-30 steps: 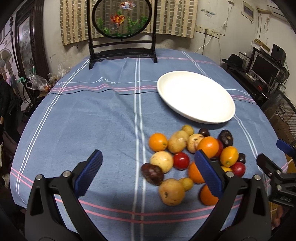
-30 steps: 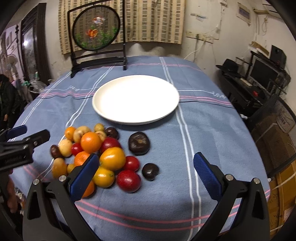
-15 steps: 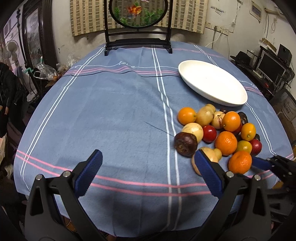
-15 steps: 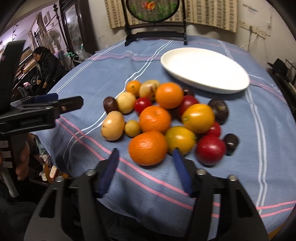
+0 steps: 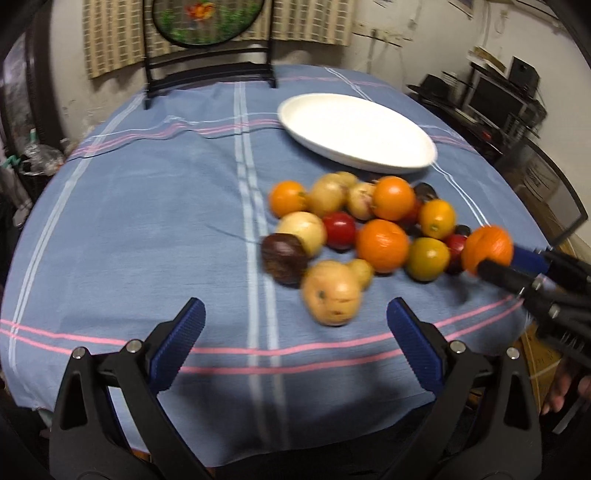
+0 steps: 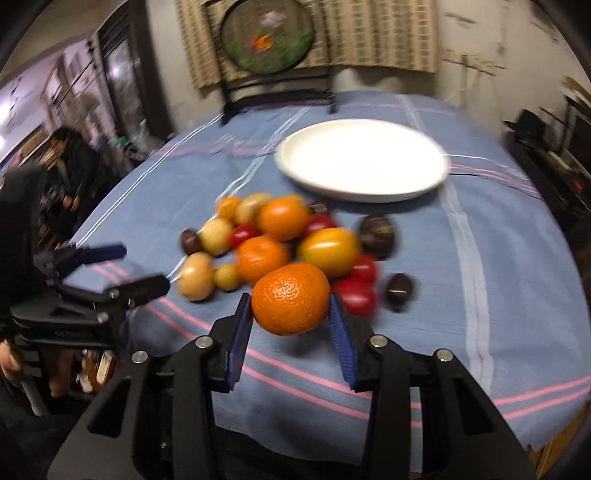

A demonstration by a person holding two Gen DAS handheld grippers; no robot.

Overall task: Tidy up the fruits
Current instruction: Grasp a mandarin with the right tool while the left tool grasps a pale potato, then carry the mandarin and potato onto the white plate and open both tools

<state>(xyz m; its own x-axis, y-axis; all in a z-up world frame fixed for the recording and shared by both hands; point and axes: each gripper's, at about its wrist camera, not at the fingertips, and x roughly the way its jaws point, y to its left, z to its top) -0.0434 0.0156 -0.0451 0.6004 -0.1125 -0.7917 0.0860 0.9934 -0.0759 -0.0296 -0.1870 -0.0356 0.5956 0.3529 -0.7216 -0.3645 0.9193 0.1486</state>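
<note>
A pile of fruit in orange, yellow, red and dark brown lies on the blue striped tablecloth, in front of an empty white plate. My right gripper has its jaws closing on a large orange. Both blue pads touch the orange's sides at the near edge of the pile. From the left wrist, that orange sits at the right gripper's tip, right of the pile. My left gripper is open and holds nothing, just short of a yellow-brown fruit.
A round painted screen on a black stand stands at the table's far edge. The plate lies behind the pile. A person in dark clothes is off the table's left side. A desk with a monitor is on the right.
My right gripper went from wide open to closed around the orange at the near edge of the pile. My left gripper sank nearer the pile and stayed open.
</note>
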